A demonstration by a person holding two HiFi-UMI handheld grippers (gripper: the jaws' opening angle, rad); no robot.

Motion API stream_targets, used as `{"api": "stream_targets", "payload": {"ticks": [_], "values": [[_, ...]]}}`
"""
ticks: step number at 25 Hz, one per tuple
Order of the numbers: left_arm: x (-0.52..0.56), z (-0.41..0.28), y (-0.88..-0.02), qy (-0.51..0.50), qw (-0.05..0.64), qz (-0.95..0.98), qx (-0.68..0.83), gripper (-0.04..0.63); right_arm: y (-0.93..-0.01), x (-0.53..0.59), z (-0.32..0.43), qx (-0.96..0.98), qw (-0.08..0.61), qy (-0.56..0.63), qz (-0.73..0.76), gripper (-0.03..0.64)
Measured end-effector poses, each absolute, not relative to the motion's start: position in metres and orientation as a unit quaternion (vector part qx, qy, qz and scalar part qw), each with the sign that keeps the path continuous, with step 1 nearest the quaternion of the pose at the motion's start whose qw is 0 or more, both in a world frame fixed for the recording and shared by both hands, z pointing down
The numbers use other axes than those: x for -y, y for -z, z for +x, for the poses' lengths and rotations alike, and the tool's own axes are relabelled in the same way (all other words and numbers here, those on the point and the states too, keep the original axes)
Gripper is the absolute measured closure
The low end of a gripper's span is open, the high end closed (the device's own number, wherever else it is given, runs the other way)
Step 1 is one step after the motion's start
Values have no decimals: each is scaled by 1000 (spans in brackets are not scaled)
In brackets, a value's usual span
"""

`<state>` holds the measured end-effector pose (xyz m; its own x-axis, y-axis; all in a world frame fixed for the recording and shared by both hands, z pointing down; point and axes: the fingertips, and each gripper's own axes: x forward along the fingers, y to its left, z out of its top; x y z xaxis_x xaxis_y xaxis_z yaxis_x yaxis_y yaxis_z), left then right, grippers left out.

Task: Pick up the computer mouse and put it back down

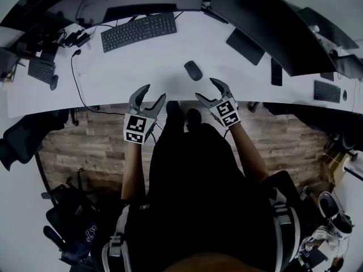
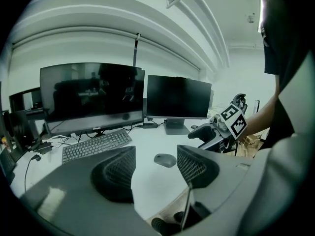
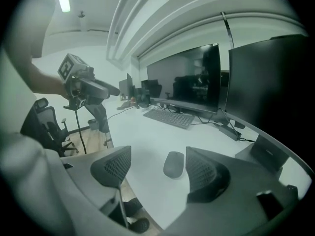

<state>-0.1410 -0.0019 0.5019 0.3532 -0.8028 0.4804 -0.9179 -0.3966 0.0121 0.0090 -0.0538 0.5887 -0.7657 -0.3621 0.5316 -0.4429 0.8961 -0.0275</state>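
mouse (image 1: pixel 193 70) lies on white surface (image 1: pixel 159 61), untouched. left tongs (image 1: pixel 147 100) and right tongs (image 1: pixel 214 93) both spread, empty, hovering at surface's near edge.

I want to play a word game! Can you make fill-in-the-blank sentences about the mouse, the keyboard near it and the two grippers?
1. The computer mouse lies on the white ____.
2. The left gripper and the right gripper both have their fingers ____.
3. In the head view, the keyboard nearest the mouse lies to the mouse's ____.
Missing words: desk; open; left.
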Motion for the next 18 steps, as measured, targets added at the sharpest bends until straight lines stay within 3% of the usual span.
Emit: {"api": "stream_targets", "payload": {"ticks": [18], "values": [[55, -189, -521, -195, 126, 865, 446, 339, -606, 81, -33, 910, 273, -101, 296, 262]]}}
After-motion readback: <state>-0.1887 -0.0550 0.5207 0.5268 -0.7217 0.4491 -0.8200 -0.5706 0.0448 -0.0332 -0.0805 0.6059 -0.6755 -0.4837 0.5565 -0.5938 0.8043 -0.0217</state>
